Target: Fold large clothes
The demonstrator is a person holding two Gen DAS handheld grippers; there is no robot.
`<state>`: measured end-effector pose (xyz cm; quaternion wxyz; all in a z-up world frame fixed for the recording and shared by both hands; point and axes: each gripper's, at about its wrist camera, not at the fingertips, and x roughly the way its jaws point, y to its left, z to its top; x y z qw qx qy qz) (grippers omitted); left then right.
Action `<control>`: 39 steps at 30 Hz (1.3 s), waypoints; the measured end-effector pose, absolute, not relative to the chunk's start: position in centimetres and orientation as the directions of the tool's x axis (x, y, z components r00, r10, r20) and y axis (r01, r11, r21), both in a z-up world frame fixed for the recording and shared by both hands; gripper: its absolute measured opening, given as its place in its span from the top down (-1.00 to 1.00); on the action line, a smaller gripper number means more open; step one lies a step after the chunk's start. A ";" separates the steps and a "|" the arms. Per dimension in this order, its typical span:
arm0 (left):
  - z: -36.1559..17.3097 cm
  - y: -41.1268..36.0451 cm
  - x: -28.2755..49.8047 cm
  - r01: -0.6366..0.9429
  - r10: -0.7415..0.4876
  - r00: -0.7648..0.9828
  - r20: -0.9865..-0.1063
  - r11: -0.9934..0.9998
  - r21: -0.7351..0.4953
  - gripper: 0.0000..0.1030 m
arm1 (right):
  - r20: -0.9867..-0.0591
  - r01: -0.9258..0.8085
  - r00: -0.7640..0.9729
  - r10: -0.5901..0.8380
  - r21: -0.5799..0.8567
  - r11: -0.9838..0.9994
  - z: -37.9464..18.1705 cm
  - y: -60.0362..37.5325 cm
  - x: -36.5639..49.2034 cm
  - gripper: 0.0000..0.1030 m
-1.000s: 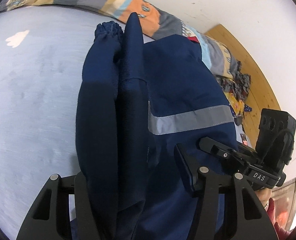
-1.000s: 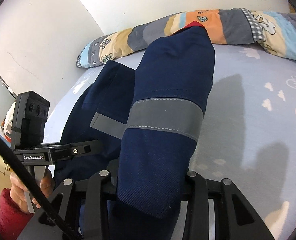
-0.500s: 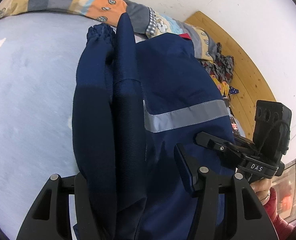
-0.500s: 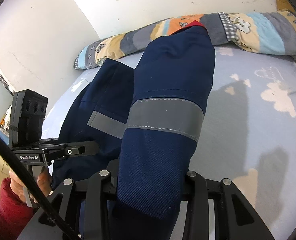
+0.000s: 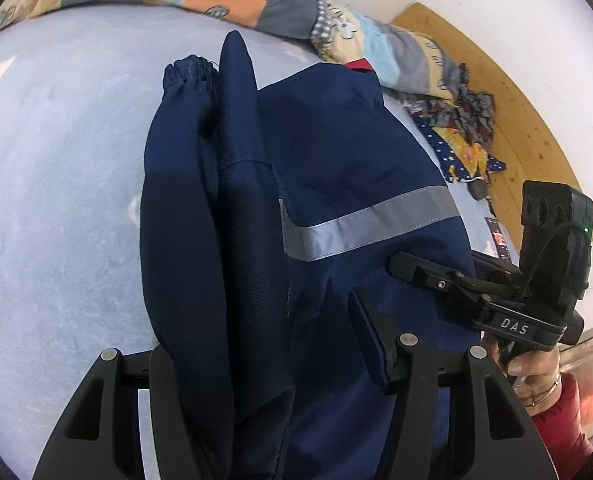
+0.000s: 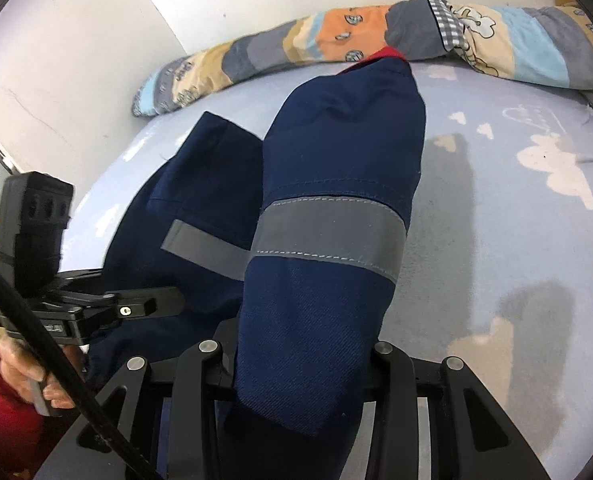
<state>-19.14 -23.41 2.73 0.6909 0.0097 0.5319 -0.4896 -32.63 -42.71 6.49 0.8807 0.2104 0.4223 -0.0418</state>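
Both the left gripper (image 5: 280, 364) and right gripper (image 6: 296, 364) pinch the navy cloth work jacket with grey reflective bands (image 5: 336, 160); lower both evenly onto the pale blue bedsheet (image 6: 496, 208), keeping edges aligned

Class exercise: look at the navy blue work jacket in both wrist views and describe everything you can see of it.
The navy jacket looks like sturdy woven twill, with grey reflective bands and a scrap of red at its far end. An elastic cuff shows on one sleeve. It is bunched into long folds, its far end lying on the pale blue bedsheet. The left gripper and right gripper each pinch a thick fold between their fingers.
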 end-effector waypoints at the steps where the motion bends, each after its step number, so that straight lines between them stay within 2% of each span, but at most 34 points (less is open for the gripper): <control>1: 2.4 -23.5 -18.9 0.685 -0.661 -0.037 -0.749 0.529 -0.501 -0.09 | -0.768 0.257 0.633 0.098 0.328 0.909 6.2 -42.8 -32.4 0.21; 4: 1.7 -23.6 -18.3 0.672 -0.653 -0.031 -0.757 0.547 -0.499 -0.09 | -0.788 0.281 0.610 0.080 0.310 0.908 5.1 -43.3 -32.1 0.16; 7: 1.5 -23.5 -18.0 0.657 -0.646 -0.030 -0.763 0.562 -0.502 -0.09 | -0.810 0.315 0.580 0.083 0.318 0.894 3.8 -43.9 -32.0 0.04; 12: 1.7 -23.4 -18.1 0.678 -0.597 0.020 -0.802 0.598 -0.429 -0.15 | -0.846 0.390 0.527 0.085 0.329 0.860 2.4 -45.2 -32.2 -0.36; 20: 2.1 -22.3 -17.5 0.674 -0.573 0.065 -0.817 0.629 -0.387 -0.21 | -0.866 0.428 0.499 0.032 0.278 0.860 3.8 -45.1 -32.9 -0.37; 22: 2.5 -21.9 -17.2 0.671 -0.553 0.115 -0.825 0.656 -0.346 -0.23 | -0.865 0.442 0.501 -0.022 0.234 0.866 4.8 -44.9 -33.3 -0.37; 23: 2.7 -21.8 -17.1 0.671 -0.546 0.140 -0.826 0.665 -0.326 -0.32 | -0.860 0.444 0.507 -0.066 0.194 0.875 5.6 -44.8 -33.4 -0.37; 26: 4.5 -21.3 -16.7 0.663 -0.512 0.292 -0.808 0.718 -0.215 -0.35 | -0.816 0.457 0.550 -0.178 0.115 0.882 8.0 -44.7 -33.8 -0.36; 28: 5.6 -21.2 -16.3 0.654 -0.522 0.337 -0.783 0.728 -0.204 -0.37 | -0.770 0.453 0.603 -0.209 0.115 0.884 9.3 -44.8 -33.7 -0.37; 29: 6.2 -21.4 -16.2 0.651 -0.533 0.354 -0.769 0.730 -0.207 -0.47 | -0.757 0.451 0.619 -0.209 0.124 0.884 9.6 -44.9 -33.4 -0.36; 31: 7.1 -22.6 -16.0 0.661 -0.546 0.373 -0.750 0.724 -0.197 -0.51 | -0.738 0.446 0.649 -0.186 0.170 0.879 10.1 -45.2 -32.0 -0.25; 34: 6.9 -25.1 -16.2 0.696 -0.541 0.371 -0.755 0.700 -0.159 -0.51 | -0.747 0.423 0.660 -0.081 0.280 0.862 9.3 -45.6 -29.6 0.29; 35: 6.5 -26.0 -16.1 0.703 -0.532 0.365 -0.764 0.695 -0.148 -0.51 | -0.768 0.434 0.636 -0.078 0.272 0.859 8.7 -45.6 -28.6 0.40; 36: 6.0 -26.5 -16.1 0.708 -0.523 0.358 -0.774 0.692 -0.141 -0.51 | -0.778 0.440 0.623 -0.082 0.262 0.859 8.3 -45.5 -27.9 0.47; 39: 2.6 -28.1 -14.8 0.690 -0.429 0.341 -0.837 0.718 -0.087 -0.51 | -0.829 0.460 0.552 -0.087 0.216 0.861 5.9 -45.5 -26.1 0.50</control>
